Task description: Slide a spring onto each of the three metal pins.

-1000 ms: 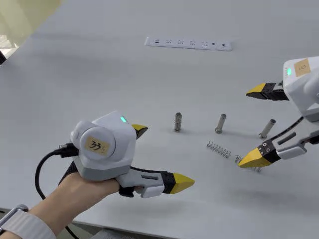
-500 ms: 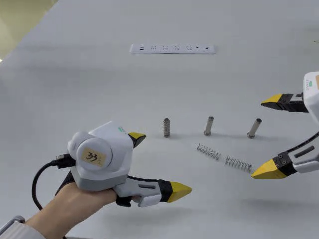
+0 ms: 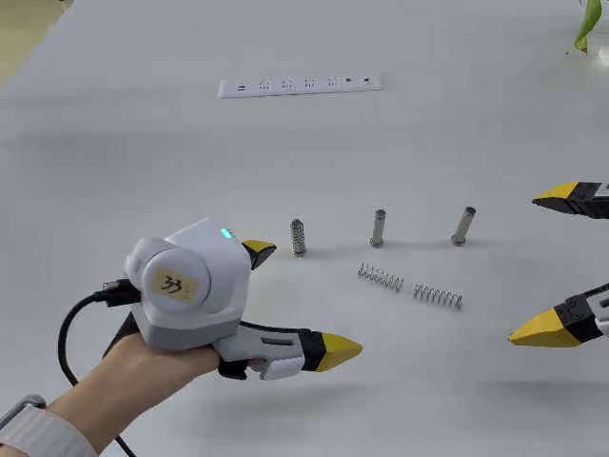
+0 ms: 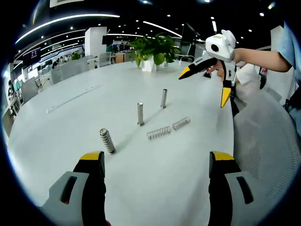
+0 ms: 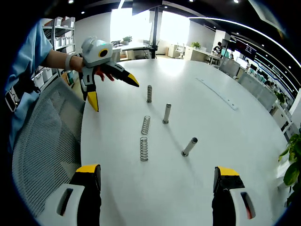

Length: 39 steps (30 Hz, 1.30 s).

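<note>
Claws: right claw (image 3: 525, 268) released, empty; left claw (image 3: 314, 298) likewise | two loose steel coil springs (image 3: 439, 297) lie flat on white bench (image 3: 143, 143), end to end before two bare metal pins (image 3: 379, 228) | nearer right claw, ahead-left of it

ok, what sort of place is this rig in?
Probably an open-plan office: big white table with a power strip, potted plant, mesh chair, rows of desks under strip lights behind.
</note>
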Tool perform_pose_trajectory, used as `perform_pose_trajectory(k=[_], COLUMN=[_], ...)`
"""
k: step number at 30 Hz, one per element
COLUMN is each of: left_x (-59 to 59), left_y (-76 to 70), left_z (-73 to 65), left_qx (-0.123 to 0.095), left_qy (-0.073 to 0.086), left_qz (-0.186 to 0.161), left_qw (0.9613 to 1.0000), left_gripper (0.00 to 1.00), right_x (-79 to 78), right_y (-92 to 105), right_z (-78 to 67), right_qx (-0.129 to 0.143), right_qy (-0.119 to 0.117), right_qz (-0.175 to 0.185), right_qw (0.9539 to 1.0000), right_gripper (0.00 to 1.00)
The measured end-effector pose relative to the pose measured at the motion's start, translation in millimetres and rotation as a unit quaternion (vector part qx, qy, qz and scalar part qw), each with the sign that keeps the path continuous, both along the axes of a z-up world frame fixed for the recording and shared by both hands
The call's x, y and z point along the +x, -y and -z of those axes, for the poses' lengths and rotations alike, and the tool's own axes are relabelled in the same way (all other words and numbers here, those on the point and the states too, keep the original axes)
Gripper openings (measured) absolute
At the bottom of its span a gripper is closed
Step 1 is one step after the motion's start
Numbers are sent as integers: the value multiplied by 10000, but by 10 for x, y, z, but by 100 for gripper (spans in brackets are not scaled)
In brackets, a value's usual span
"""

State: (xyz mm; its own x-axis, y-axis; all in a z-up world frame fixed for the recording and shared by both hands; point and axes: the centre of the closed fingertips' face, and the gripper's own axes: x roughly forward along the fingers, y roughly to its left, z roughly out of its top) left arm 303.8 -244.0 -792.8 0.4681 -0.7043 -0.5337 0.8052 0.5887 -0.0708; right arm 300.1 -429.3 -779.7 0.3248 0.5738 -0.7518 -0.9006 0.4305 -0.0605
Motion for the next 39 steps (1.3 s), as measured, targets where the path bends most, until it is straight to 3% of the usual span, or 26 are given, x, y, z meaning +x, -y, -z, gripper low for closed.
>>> perform_pose_trajectory(k=[14,19,23,25,29,33,39], left_x=[32,62,121,135,185,203,268], left_y=[127,161,177,202,248,329,418], left_z=[11,5,8,13,55,94,178], left_qx=[131,169,265,261,445,513,720], left_qy=[48,121,318,320,399,308,354], left_qz=[367,493,568,635,891,1184,1482], left_qw=[9992,9986,9975,9971,9942,9912,9857], left_gripper=[87,83,76,74,71,64,58], right_x=[-94,-111,-121,-119,-132,-140,-150], right_y=[153,178,198,214,248,266,316], right_z=[25,19,12,17,42,56,79], right_qx=[117,148,201,227,216,255,294], right_qy=[-23,-14,-5,-6,-42,-78,-107], right_qz=[328,393,470,510,568,631,758], right_qw=[9994,9991,9987,9984,9981,9976,9966], right_gripper=[99,99,99,99,99,99,99])
